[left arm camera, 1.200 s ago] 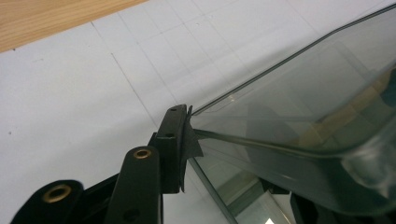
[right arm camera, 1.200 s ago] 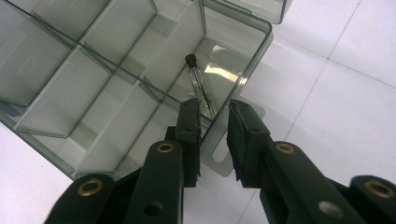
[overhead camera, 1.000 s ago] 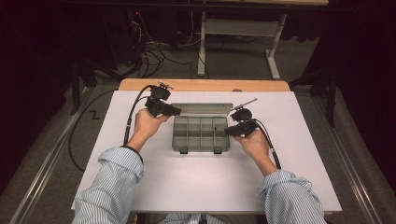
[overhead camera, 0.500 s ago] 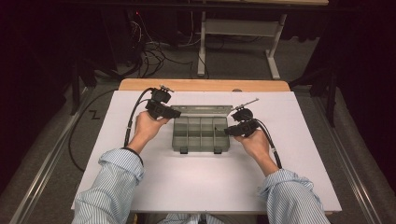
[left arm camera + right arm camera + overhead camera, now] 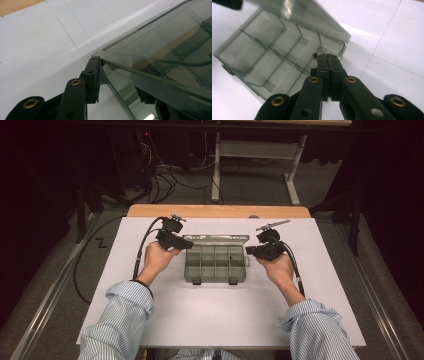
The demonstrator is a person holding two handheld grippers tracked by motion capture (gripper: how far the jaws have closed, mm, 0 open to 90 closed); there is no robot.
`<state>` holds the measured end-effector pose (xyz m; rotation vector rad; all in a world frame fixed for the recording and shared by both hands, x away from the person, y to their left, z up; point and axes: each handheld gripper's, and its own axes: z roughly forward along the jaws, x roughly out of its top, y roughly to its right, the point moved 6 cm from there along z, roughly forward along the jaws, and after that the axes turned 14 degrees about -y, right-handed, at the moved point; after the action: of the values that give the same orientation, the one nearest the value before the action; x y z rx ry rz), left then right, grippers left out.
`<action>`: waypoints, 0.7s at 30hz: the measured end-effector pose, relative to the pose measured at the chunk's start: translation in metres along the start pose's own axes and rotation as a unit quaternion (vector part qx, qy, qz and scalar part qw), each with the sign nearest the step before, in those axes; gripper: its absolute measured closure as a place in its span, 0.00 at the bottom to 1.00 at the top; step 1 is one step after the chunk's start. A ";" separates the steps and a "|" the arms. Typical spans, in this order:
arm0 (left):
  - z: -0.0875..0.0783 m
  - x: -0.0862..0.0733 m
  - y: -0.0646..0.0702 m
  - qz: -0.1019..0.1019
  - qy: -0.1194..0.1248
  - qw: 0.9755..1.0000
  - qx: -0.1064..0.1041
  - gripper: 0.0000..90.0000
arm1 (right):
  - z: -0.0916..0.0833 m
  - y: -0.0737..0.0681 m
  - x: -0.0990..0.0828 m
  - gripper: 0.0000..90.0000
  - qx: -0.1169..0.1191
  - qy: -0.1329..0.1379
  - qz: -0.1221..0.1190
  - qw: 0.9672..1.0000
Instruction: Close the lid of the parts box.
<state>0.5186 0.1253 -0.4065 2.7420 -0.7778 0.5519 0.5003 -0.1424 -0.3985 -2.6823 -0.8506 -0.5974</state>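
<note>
While one box lies open (lid up), two claws flank it.

A lab or workshop bench setup: a white-topped table with a wooden far edge stands on grey floor, loose cables tangle at far left, and a metal-legged bench frame sits beyond, dark surroundings.

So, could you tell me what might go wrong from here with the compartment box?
The left gripper bears on the open lid at one corner; the lid could slip off and drop shut. The right gripper, its jaws having just closed, hangs over the box with a tiny dark piece at its tips; that piece could fall outside or into the wrong compartment. The light box may also slide on the white table.
</note>
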 end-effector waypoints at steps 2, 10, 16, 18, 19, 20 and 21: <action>0.001 -0.001 0.000 0.000 -0.001 1.000 -0.001 0.65 | -0.002 0.000 0.003 1.00 0.008 0.009 0.000 1.000; 0.002 -0.006 -0.002 -0.002 -0.005 1.000 -0.005 0.65 | -0.005 0.000 0.007 1.00 0.005 0.018 -0.002 1.000; -0.001 -0.011 -0.002 -0.006 -0.011 1.000 -0.015 0.63 | -0.008 -0.001 0.008 1.00 0.005 0.019 -0.006 1.000; -0.001 -0.015 -0.001 -0.003 -0.017 1.000 -0.013 0.63 | -0.007 -0.001 0.008 1.00 0.005 0.018 -0.009 1.000; -0.001 -0.016 -0.001 -0.003 -0.020 1.000 -0.012 0.63 | -0.007 -0.002 0.008 1.00 0.005 0.017 -0.011 1.000; -0.002 -0.018 -0.002 -0.004 -0.021 1.000 -0.013 0.63 | -0.006 -0.002 0.008 1.00 0.004 0.015 -0.012 1.000; -0.002 -0.019 -0.003 -0.009 -0.019 1.000 -0.014 0.64 | -0.006 -0.002 0.007 1.00 0.004 0.015 -0.012 1.000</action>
<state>0.5041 0.1372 -0.4130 2.7377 -0.7633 0.4827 0.5025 -0.1392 -0.3894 -2.6535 -0.8757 -0.6373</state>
